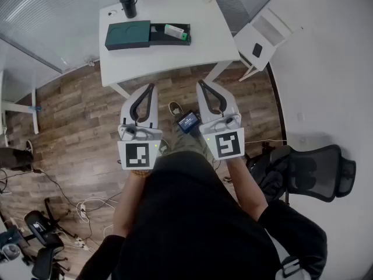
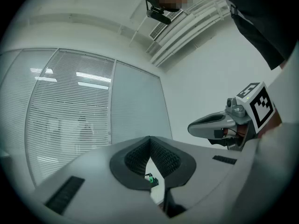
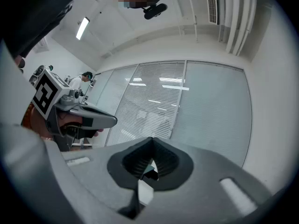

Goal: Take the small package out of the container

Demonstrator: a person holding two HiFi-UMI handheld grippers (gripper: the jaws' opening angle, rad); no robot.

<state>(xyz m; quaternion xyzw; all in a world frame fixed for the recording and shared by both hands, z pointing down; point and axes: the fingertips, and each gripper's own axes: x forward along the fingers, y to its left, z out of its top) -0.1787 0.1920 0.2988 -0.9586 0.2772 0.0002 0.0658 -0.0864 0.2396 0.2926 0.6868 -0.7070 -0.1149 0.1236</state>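
**Package untouched in its container, both grippers empty**

Head view: at the upper centre of the frame, the small white-and-green package (image 1: pixel 175 32) lay inside the open black rectangular container (image 1: pixel 157 35). The container stood on the white rectangular table (image 1: pixel 169 60), with a flat dark green box (image 1: pixel 127 35) against its left end. The left gripper (image 1: pixel 151 88) and right gripper (image 1: pixel 200 84) sat at mid-frame, below the table's near edge, each with its tips together.

Left gripper view: the jaws met at their tips with nothing between them. The package (image 2: pixel 150 178) showed only as a far-off green speck, low at the centre.

Right gripper view: the jaws were pressed fully together and held nothing.

By this showing the task had not begun. Reaching the container, opening a gripper, taking hold of the package and lifting it out all remained.
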